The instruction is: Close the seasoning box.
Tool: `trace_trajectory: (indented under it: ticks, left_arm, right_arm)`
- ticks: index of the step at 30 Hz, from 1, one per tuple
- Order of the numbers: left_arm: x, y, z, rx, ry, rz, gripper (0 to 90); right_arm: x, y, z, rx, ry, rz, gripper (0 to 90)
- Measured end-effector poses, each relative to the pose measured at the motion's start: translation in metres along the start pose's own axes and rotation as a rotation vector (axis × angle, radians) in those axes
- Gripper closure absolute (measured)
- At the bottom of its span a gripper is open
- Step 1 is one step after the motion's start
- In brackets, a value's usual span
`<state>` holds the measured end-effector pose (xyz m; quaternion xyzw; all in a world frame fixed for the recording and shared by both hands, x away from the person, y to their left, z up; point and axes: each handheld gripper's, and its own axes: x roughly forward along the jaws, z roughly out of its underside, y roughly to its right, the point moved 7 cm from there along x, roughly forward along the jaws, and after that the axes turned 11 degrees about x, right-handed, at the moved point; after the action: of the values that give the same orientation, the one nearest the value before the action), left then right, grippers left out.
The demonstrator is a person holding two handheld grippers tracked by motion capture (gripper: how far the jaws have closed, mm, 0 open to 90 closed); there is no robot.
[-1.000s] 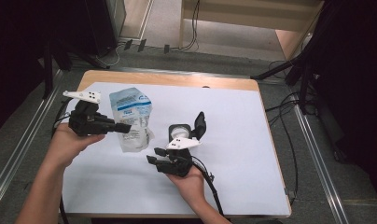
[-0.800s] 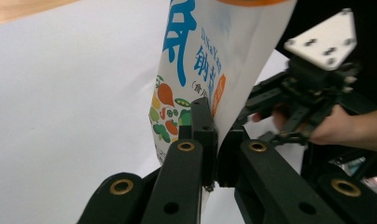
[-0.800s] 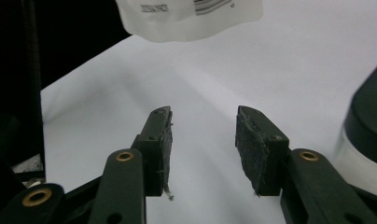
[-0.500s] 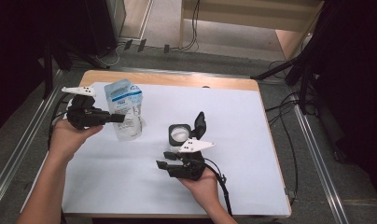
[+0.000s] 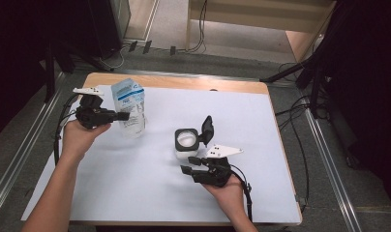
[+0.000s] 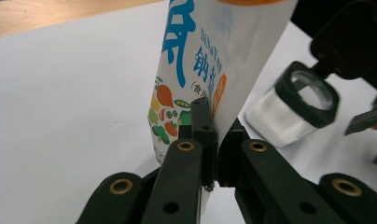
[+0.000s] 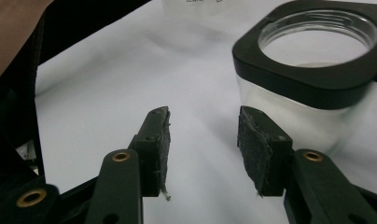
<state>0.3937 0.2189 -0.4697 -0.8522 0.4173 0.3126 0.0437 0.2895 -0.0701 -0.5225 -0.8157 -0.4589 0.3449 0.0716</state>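
Pouch (image 5: pixel 129 107) carried away from jar (image 5: pixel 187 143) to worktop (image 5: pixel 135 183) left side, so pour prob. done. L tool (image 5: pixel 122 116) clenched on pouch edge; pouch upright, long axis vertical, top up. R tool (image 5: pixel 189 164) released, empty, pulled back beside jar w/ lid open.

The pouch (image 6: pixel 210 60) is white with blue lettering, an orange band and a printed pattern of orange, green and red vegetables. The jar (image 7: pixel 312 79) is clear with a black collar and a black flip lid (image 5: pixel 206 129). Both grippers (image 5: pixel 122 116) (image 7: pixel 203 147) are black with brass-coloured rivets; the table (image 5: pixel 135 193) has a white cover and a light wooden edge.
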Motion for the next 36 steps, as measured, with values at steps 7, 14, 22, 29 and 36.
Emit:
trace_trajectory:
  ticks: [7,14,22,29,36]
  left_arm:
    - [0.011,-0.012,0.006,-0.010,-0.013,-0.015,90.0]
    - [0.019,-0.026,0.008,-0.025,0.008,-0.054,90.0]
    - [0.025,-0.037,0.014,-0.047,0.029,-0.056,90.0]
    - [0.023,-0.031,0.022,-0.036,0.028,-0.049,88.6]
    - [0.020,-0.030,0.032,-0.037,0.020,-0.066,84.0]
  right_arm:
    - [-0.010,0.011,-0.001,0.018,0.015,0.020,54.8]
    - [-0.019,0.019,-0.001,0.035,0.025,0.046,54.0]
    - [-0.028,0.032,0.000,0.067,0.034,0.073,54.0]
    - [-0.040,0.046,-0.004,0.091,0.063,0.104,54.2]
    - [-0.047,0.063,-0.009,0.110,0.085,0.144,54.8]
